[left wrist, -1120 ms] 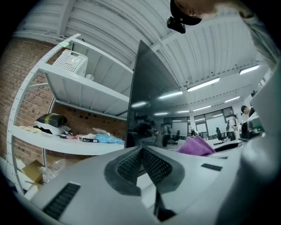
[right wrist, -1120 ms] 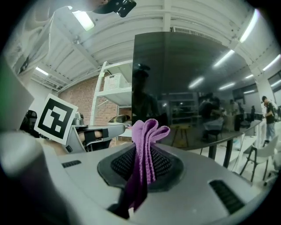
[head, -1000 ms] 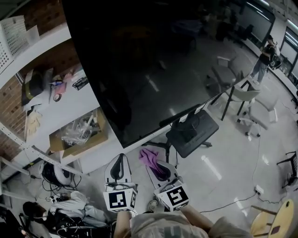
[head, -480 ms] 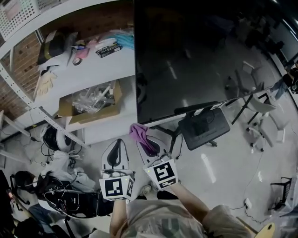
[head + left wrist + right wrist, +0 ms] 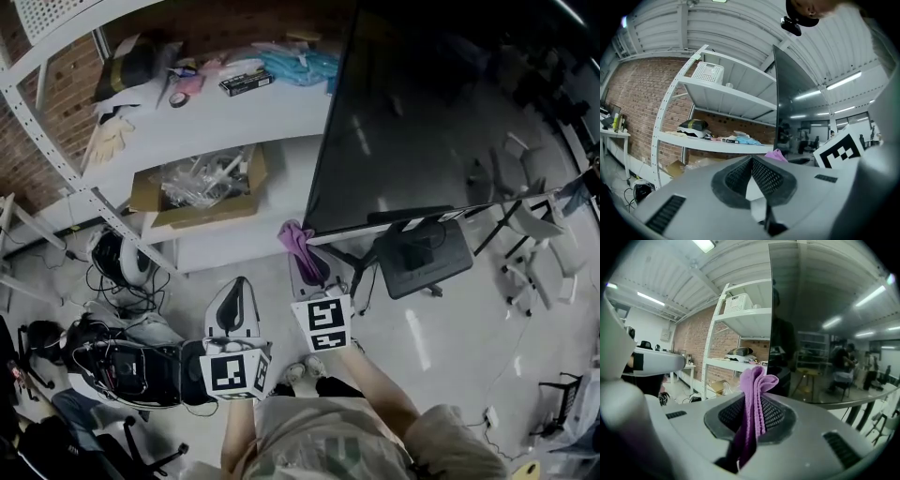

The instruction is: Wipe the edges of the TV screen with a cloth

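The right gripper [image 5: 752, 417] is clamped shut on a purple cloth [image 5: 757, 380], whose folded end sticks up past the jaw tips. The cloth sits just beside the lower left corner of the dark TV screen [image 5: 811, 333]; whether it touches the edge cannot be told. The left gripper [image 5: 752, 176] hangs lower and apart from the screen, its jaws pressed together with nothing between them. Each gripper's marker cube [image 5: 323, 323] shows black-and-white squares. A dark box [image 5: 246, 82] on the white shelf [image 5: 216, 131] bears print too small to read.
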